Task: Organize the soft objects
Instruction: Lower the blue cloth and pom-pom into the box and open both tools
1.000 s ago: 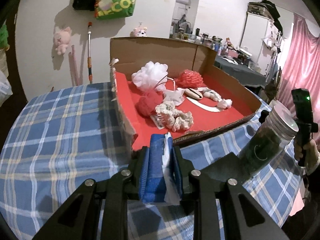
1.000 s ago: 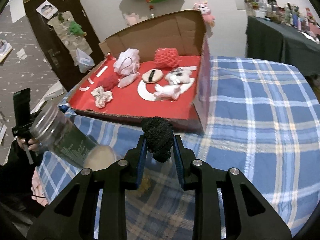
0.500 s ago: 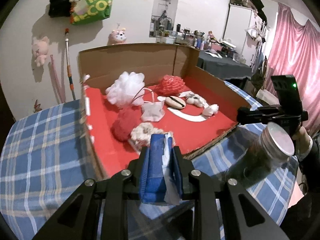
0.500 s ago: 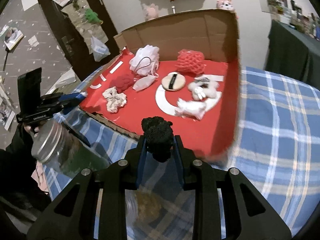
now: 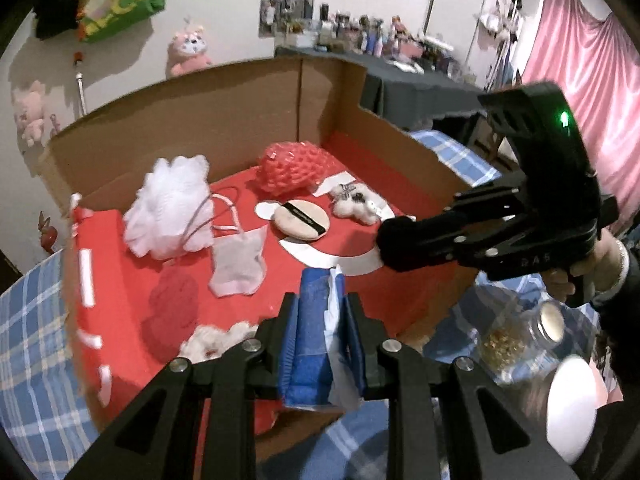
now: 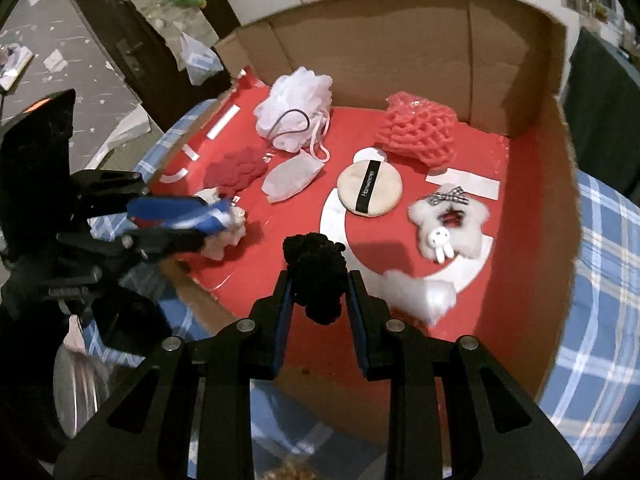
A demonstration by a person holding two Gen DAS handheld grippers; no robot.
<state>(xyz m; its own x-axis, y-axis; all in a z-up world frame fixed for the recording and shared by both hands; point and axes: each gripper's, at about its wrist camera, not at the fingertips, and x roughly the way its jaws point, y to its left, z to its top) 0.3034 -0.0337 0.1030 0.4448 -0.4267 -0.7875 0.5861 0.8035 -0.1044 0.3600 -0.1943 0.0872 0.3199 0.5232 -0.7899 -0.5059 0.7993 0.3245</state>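
My left gripper [image 5: 322,320] is shut on a folded blue cloth [image 5: 310,344] with white paper, held over the near edge of the red-lined cardboard box [image 5: 224,112]. It also shows in the right wrist view [image 6: 180,218]. My right gripper [image 6: 318,292] is shut on a black knitted scrunchie [image 6: 316,276] above the box's front part; it shows in the left wrist view [image 5: 390,246]. In the box lie a white bath pouf [image 6: 294,102], a coral net sponge [image 6: 420,132], a powder puff [image 6: 370,192], a dark red scrunchie [image 6: 236,170] and a fluffy white star clip [image 6: 448,222].
The box [image 6: 400,36] stands on a blue plaid tablecloth [image 6: 600,280]. A glass jar with a metal lid [image 5: 520,340] and a white round thing [image 5: 572,404] stand right of the box front. Tall cardboard walls close the far side.
Both grippers have moved forward over the box, each still holding its soft object. The box contents now fill both views.
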